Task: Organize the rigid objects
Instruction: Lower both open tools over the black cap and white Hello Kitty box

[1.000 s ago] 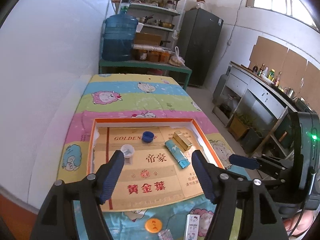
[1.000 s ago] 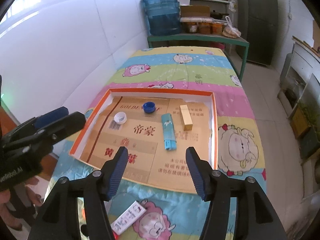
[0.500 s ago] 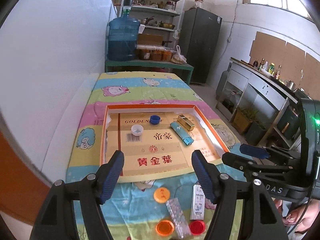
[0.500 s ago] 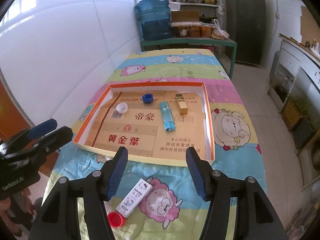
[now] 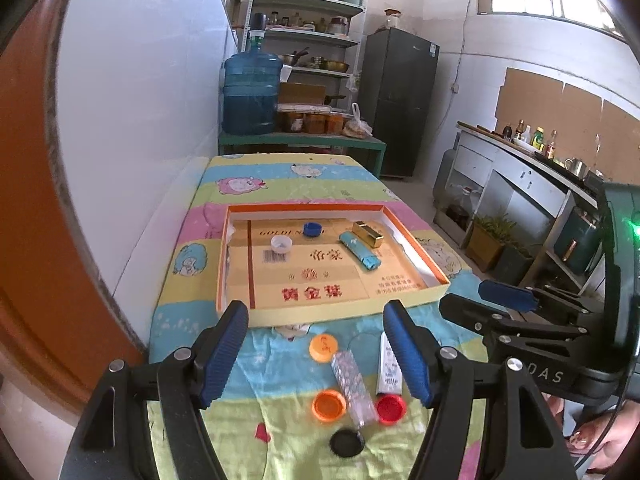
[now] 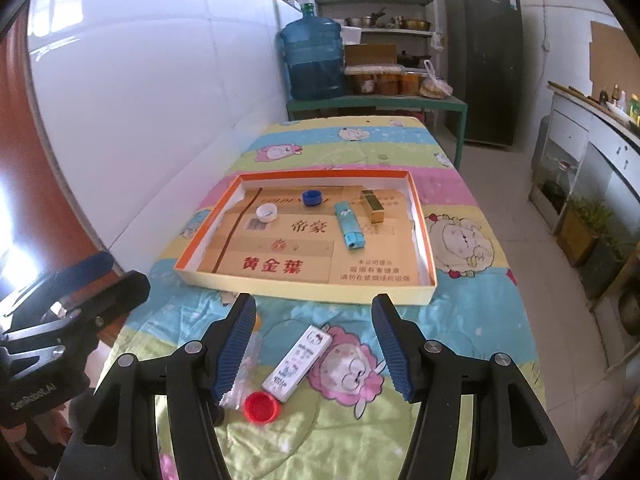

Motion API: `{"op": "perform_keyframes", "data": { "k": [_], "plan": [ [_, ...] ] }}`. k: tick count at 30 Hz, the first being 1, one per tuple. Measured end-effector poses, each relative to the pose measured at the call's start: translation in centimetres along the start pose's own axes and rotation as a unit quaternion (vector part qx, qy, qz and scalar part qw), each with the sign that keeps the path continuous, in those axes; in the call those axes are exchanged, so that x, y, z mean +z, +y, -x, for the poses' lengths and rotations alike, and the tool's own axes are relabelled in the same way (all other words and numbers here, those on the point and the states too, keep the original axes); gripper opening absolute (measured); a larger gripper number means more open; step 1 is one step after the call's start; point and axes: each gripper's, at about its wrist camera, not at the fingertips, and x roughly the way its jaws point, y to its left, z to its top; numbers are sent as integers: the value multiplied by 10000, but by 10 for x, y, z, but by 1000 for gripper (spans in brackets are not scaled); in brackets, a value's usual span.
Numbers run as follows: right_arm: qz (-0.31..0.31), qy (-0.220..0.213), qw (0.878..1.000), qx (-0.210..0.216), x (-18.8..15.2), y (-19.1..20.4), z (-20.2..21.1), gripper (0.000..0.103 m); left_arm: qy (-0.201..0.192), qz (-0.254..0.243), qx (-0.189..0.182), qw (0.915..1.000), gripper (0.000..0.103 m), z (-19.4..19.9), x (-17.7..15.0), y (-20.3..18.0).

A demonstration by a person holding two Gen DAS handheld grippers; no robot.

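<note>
A shallow orange-rimmed box on the cartoon-print table holds a blue cap, a white cap, a teal lighter and a gold bar. In front of it lie two orange caps, a red cap, a black cap, a clear lighter and a white lighter. My left gripper is open and empty above these. My right gripper is open and empty over the white lighter.
A white wall runs along the table's left side. A green bench with a blue water jug stands past the far end. A black fridge and a counter stand to the right, across the floor.
Both grippers have pulled back from over the box toward the table's near end. The loose caps and lighters in front of the box have come into view. Both stay open.
</note>
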Motion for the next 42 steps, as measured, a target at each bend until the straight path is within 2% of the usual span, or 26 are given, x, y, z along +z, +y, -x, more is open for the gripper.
{"op": "perform_keyframes", "data": {
  "k": [15,21,29,42],
  "plan": [
    [-296,-89,9994,-165,-30,-4,8,62,5,232,-39,9997,70,8,-44,2],
    [-378,-3,9992,-142,-41,-6,3,62,32,119,-129,9998,70,6,-62,-6],
    [-446,121,9988,-140,-48,-9,-5,62,429,-188,-62,9989,70,-17,-96,-19],
    [-605,247,9977,-171,-53,-22,-16,62,896,-256,5,9957,70,-50,-112,-18]
  ]
}}
